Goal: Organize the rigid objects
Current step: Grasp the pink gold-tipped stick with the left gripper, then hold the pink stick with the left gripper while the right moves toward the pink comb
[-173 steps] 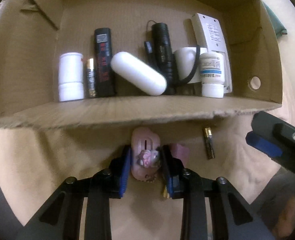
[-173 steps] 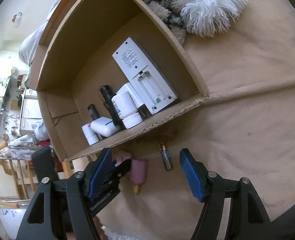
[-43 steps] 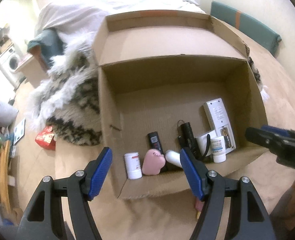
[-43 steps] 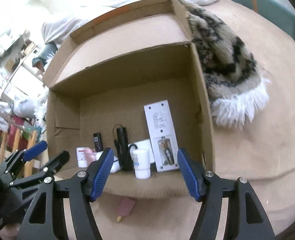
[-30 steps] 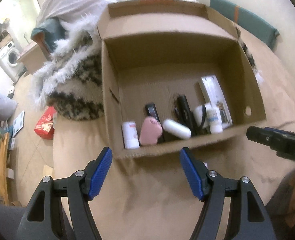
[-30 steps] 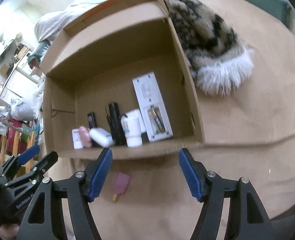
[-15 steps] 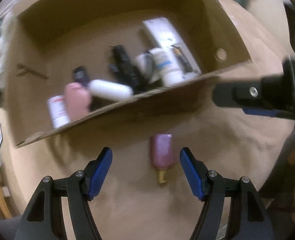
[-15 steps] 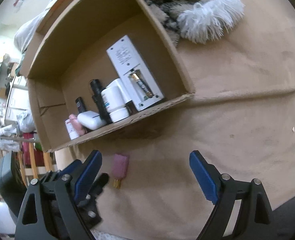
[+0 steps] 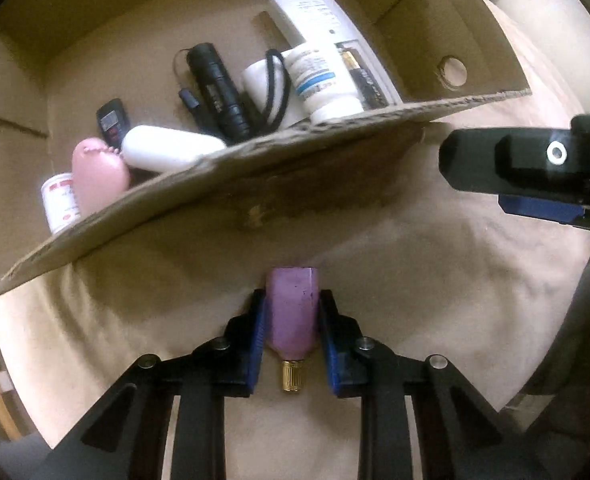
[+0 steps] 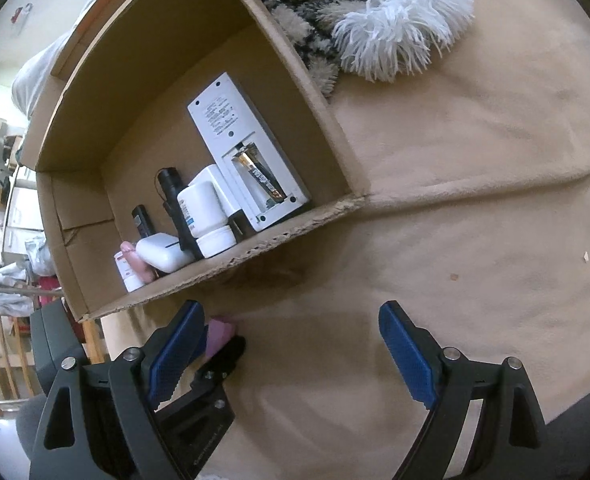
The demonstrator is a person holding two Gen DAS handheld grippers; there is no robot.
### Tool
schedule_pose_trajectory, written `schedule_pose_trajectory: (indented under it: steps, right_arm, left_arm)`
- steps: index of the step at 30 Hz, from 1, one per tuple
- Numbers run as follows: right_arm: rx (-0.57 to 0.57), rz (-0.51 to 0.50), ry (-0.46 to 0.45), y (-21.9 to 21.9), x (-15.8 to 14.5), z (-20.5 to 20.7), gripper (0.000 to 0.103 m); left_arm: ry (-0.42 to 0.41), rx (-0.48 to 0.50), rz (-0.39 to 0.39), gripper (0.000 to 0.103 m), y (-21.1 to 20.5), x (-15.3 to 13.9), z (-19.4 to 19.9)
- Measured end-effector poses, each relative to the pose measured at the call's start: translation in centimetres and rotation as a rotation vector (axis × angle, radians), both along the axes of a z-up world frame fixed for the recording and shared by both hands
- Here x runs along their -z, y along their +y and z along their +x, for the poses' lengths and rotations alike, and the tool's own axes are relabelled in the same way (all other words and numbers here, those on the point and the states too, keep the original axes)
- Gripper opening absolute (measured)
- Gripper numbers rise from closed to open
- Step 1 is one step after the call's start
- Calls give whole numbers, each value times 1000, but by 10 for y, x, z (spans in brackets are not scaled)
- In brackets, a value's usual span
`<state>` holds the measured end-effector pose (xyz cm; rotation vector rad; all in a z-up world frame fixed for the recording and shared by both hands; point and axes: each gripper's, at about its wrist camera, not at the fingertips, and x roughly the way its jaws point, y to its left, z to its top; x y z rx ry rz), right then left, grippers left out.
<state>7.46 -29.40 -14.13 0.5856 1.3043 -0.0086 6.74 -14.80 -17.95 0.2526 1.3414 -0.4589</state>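
Note:
A small purple block with a gold tip point(image 9: 293, 312) lies on the beige cover just in front of the cardboard box point(image 9: 295, 148). My left gripper point(image 9: 291, 298) points down at it. Its jaws are closing, and both blue pads press the block's sides. In the right wrist view the block point(image 10: 219, 334) shows only partly, behind my left gripper point(image 10: 223, 356). My right gripper point(image 10: 291, 320) hangs wide open over bare cover with nothing in it. The box holds a white remote point(image 9: 315, 16), a black flashlight point(image 9: 219, 92), a white bottle point(image 9: 319, 80), a white capsule case point(image 9: 171, 148) and a pink case point(image 9: 99, 176).
A furry black-and-white throw with a white fringe point(image 10: 399, 32) lies behind the box's right wall point(image 10: 327, 120). The beige cover point(image 10: 475, 200) spreads out to the right. One finger of my right gripper point(image 9: 535, 172) reaches in beside the box's front corner. Wooden furniture stands far left.
My left gripper dropped from above the box onto the purple block and closed around it. The right gripper opened wider and sank a little.

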Motion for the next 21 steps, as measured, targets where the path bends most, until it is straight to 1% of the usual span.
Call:
schedule_pose_trajectory:
  steps: [2,3,5,8,13,15,19,20,21]
  right_arm:
    - [-6,-9,2,0,0,0,95]
    - [-9,-14,5,1,1,0,95]
    - [-10,-17,9,1,2,0,95]
    - [-3,-17,11,1,4,0,95]
    - [2,-36,11,4,7,1,95]
    - [-3,-50,14,6,9,1,95]
    - [-12,-82,3,4,8,1,95]
    - [-13,-87,-5,6,9,1,95]
    - [-14,-90,-15,7,9,1,95]
  left_arm:
    - [5,-29,1,23,6,-1,-1]
    - [6,-44,4,23,13,-2,4]
    - [5,-75,9,23,27,-6,1]
    - [-5,-113,2,23,48,-22,1]
    - [-69,-150,-25,23,72,-64,-8]
    - [-115,-192,-1,23,88,-80,-10]
    - [-144,-232,-29,23,116,-97,-6]
    - [-148,-243,-36,23,124,-99,-7]
    - [-148,-250,-38,23,126,-99,2]
